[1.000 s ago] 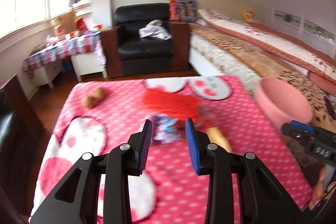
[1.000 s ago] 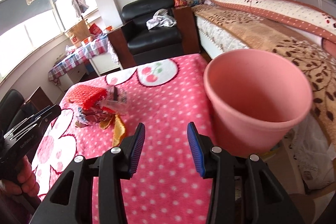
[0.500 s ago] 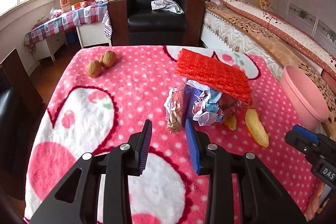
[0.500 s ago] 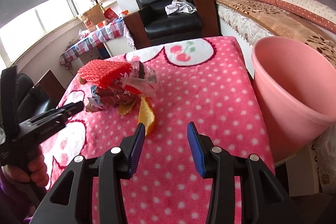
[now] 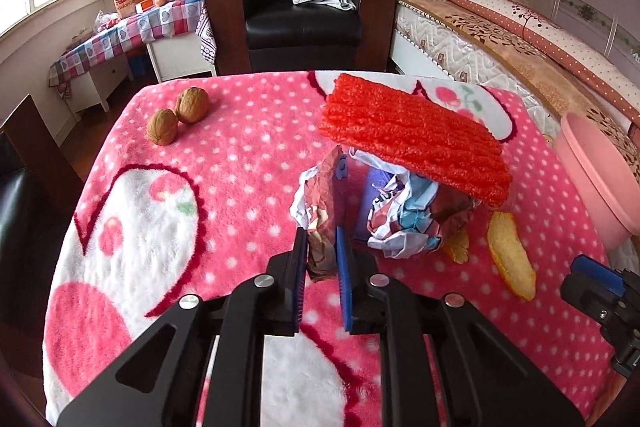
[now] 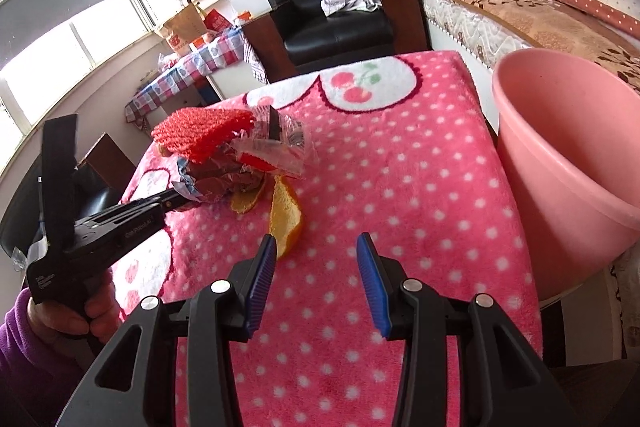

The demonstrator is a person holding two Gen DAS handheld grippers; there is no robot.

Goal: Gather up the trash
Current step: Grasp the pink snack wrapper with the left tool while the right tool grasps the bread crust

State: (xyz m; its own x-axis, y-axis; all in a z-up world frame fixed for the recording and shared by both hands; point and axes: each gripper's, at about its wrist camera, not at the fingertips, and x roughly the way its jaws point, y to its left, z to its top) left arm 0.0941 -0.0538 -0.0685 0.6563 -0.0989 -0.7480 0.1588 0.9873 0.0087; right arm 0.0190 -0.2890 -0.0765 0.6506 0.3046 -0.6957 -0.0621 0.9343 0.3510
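Note:
A heap of trash lies mid-table: a crumpled foil wrapper, crumpled paper, a red foam mat on top, and orange peels. My left gripper is shut on the near end of the foil wrapper; it also shows in the right wrist view. My right gripper is open and empty above the tablecloth, just right of an orange peel. A clear plastic wrapper lies on the heap. The pink bin stands at the table's right edge.
Two walnuts sit at the far left of the pink dotted tablecloth. A black armchair stands behind the table, a bed to the right, a checked side table at the left.
My left gripper has moved forward to the heap and closed on the foil wrapper. My right gripper has turned left from the bin toward the peels and stays open.

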